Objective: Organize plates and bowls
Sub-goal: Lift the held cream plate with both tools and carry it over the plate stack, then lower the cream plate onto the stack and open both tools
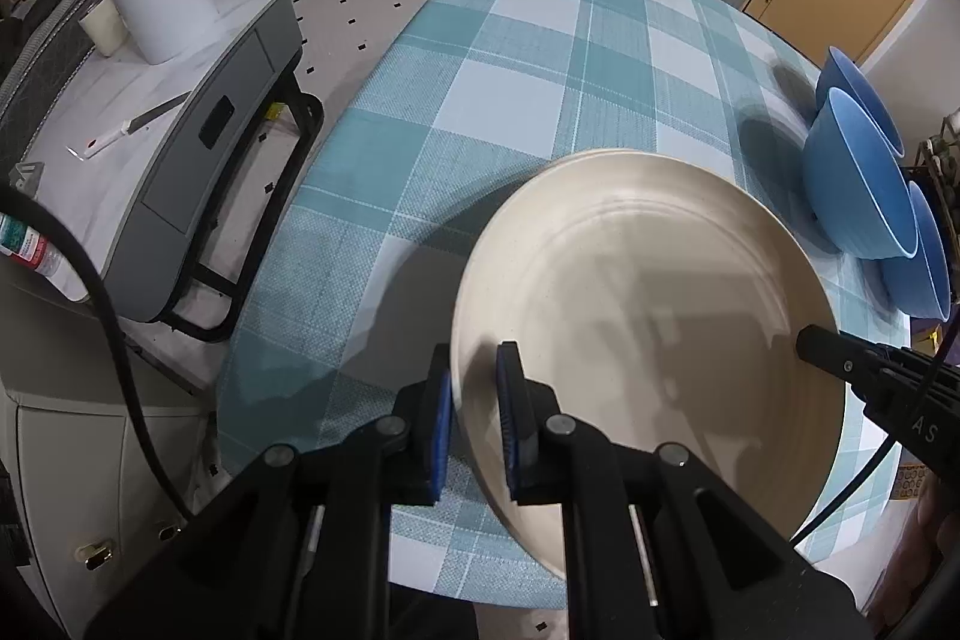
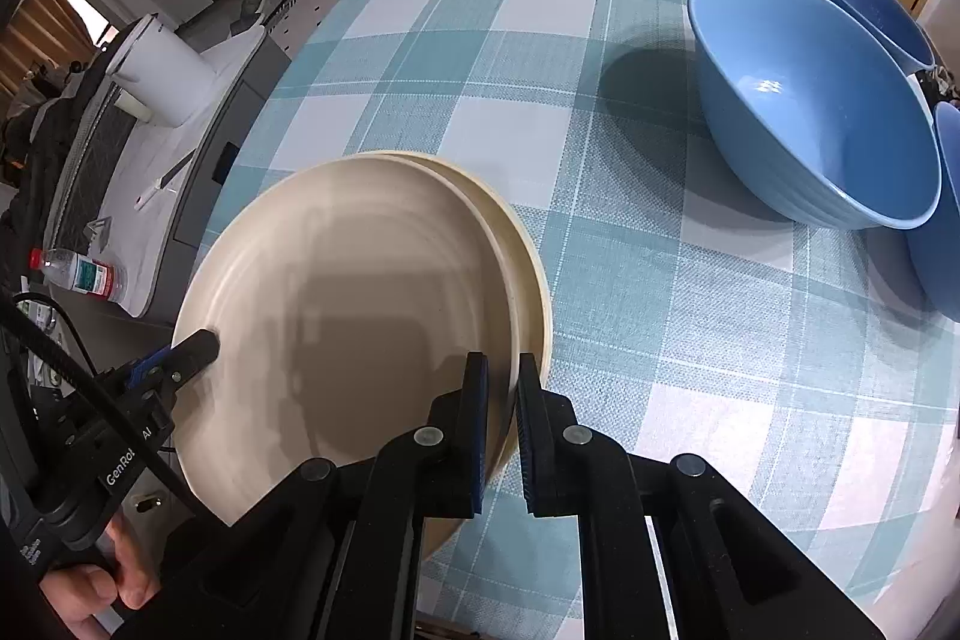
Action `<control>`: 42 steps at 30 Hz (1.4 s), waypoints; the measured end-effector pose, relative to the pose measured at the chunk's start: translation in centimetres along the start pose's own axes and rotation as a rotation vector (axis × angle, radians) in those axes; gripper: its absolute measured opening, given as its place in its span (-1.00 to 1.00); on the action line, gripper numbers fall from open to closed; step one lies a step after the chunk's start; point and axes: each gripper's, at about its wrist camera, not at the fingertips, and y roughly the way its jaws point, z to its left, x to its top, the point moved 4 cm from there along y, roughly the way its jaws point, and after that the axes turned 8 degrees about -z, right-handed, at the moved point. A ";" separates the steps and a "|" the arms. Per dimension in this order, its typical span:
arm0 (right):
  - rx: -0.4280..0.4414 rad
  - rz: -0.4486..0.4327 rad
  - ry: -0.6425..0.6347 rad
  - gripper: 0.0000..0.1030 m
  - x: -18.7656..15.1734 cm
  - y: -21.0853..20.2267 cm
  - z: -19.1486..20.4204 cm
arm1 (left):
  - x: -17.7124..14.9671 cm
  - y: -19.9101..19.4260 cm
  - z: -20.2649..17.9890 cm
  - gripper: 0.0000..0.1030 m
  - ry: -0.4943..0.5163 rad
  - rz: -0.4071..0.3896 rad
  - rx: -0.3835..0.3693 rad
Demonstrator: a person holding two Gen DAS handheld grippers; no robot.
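- The left gripper (image 1: 474, 388) and the right gripper (image 2: 503, 400) are both clenching the rim of the top plate (image 2: 360, 292), on opposite sides.
- This plate is sitting over a second plate (image 2: 528, 244), slightly off centre, near the table (image 2: 540, 58) edge.
- Stacking seems almost done; three bowls (image 2: 810, 112) are standing separately and are waiting, I think.
- Plates are cream, smooth, round; bowls are glossy blue and deep; the cloth is woven check.
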 end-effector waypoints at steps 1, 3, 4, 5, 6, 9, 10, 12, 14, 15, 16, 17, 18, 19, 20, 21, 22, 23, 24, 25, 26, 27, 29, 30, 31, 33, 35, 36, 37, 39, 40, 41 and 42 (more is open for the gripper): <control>0.000 0.001 -0.001 -0.84 0.0 0.1 0.0 | 0.0 0.1 0.0 -0.79 0.001 0.001 -0.001; -0.002 -0.001 -0.003 -0.84 -0.2 0.1 0.0 | -0.1 0.2 -0.1 -0.79 0.006 0.005 -0.003; -0.004 -0.002 -0.004 -0.84 -0.2 0.2 -0.1 | -0.1 0.3 -0.1 -0.79 0.007 0.002 -0.002; -0.003 0.000 -0.006 -0.83 -0.3 0.3 -0.1 | -0.2 0.3 -0.1 -0.79 0.011 0.001 0.000; -0.005 0.000 -0.009 -0.83 -0.3 0.3 -0.1 | -0.2 0.3 -0.1 -0.79 0.011 0.000 0.000; -0.017 -0.008 -0.027 -0.83 -0.4 0.5 0.2 | -0.3 0.6 0.1 -0.79 0.000 0.012 -0.001; -0.021 -0.008 -0.032 -0.83 -0.4 0.5 0.2 | -0.3 0.7 0.2 -0.79 -0.004 0.012 -0.006; -0.026 -0.009 -0.036 -0.83 -0.4 0.5 0.3 | -0.3 0.7 0.2 -0.79 -0.002 0.008 -0.005; -0.023 -0.008 -0.033 -0.83 -0.4 0.6 0.2 | -0.3 0.8 0.1 -0.79 -0.002 0.009 -0.003; -0.024 -0.009 -0.034 -0.83 -0.4 0.6 0.2 | -0.3 0.8 0.0 -0.79 0.001 0.009 -0.001; -0.026 -0.006 -0.036 -0.83 -0.4 0.7 0.2 | -0.4 0.9 -0.1 -0.78 0.004 0.009 -0.001; -0.026 -0.007 -0.035 -0.83 -0.5 0.7 0.1 | -0.4 0.9 -0.2 -0.78 0.007 0.010 0.000; -0.026 -0.008 -0.033 -0.83 -0.5 0.7 0.0 | -0.5 1.0 -0.3 -0.78 0.011 0.013 0.000; -0.029 -0.007 -0.036 -0.83 -0.6 0.7 0.0 | -0.5 1.0 -0.4 -0.78 0.013 0.014 0.002; -0.035 -0.011 -0.041 -0.82 -0.6 0.7 0.0 | -0.6 1.0 -0.5 -0.78 0.014 0.010 0.008; -0.044 -0.018 -0.055 -0.82 -0.7 0.7 0.0 | -0.6 1.0 -0.5 -0.78 0.015 0.010 0.011; -0.053 -0.022 -0.068 -0.81 -0.7 0.7 0.2 | -0.6 1.0 -0.5 -0.78 0.014 0.010 0.012; -0.065 -0.030 -0.086 -0.80 -0.7 0.6 0.4 | -0.5 1.0 -0.3 -0.78 0.003 0.011 0.008; -0.082 -0.041 -0.114 -0.80 -0.7 0.6 0.7 | -0.5 1.0 -0.3 -0.78 -0.001 0.010 0.007; -0.092 -0.048 -0.128 -0.79 -0.7 0.6 0.8 | -0.4 1.0 -0.3 -0.78 0.002 0.005 0.011; -0.101 -0.055 -0.140 -0.79 -0.7 0.6 1.0 | -0.4 0.9 -0.3 -0.78 0.005 0.002 0.015; -0.106 -0.059 -0.149 -0.79 -0.7 0.7 1.1 | -0.3 0.9 -0.2 -0.78 0.008 -0.001 0.019; -0.114 -0.062 -0.161 -0.78 -0.8 0.9 1.3 | -0.4 1.0 -0.4 -0.78 0.018 0.003 0.022; -0.119 -0.063 -0.165 -0.78 -0.8 0.9 1.3 | -0.4 1.1 -0.4 -0.78 0.019 0.009 0.018; -0.126 -0.068 -0.171 -0.77 -0.8 1.0 1.2 | -0.3 1.2 -0.4 -0.78 0.020 0.016 0.014; -0.133 -0.081 -0.180 -0.77 -0.8 1.1 1.2 | -0.2 1.3 -0.3 -0.78 0.017 0.015 0.013; -0.143 -0.093 -0.197 -0.76 -0.9 1.1 1.4 | -0.1 1.4 -0.3 -0.78 0.017 0.014 0.014; -0.152 -0.098 -0.209 -0.76 -1.0 1.2 1.5 | -0.1 1.4 -0.4 -0.78 0.018 0.012 0.016; -0.161 -0.100 -0.221 -0.75 -1.0 1.2 1.6 | -0.1 1.4 -0.5 -0.78 0.025 0.011 0.020; -0.172 -0.088 -0.235 -0.73 -1.3 1.6 1.7 | -0.1 1.5 -0.5 -0.78 0.035 0.009 0.024; -0.173 -0.082 -0.236 -0.72 -1.3 1.7 1.6 | -0.1 1.5 -0.5 -0.78 0.036 0.008 0.021; -0.173 -0.085 -0.237 -0.72 -1.4 1.8 1.6 | -0.1 1.5 -0.5 -0.78 0.040 0.009 0.020; -0.174 -0.086 -0.239 -0.72 -1.4 1.8 1.5 | -0.1 1.6 -0.5 -0.78 0.044 0.009 0.019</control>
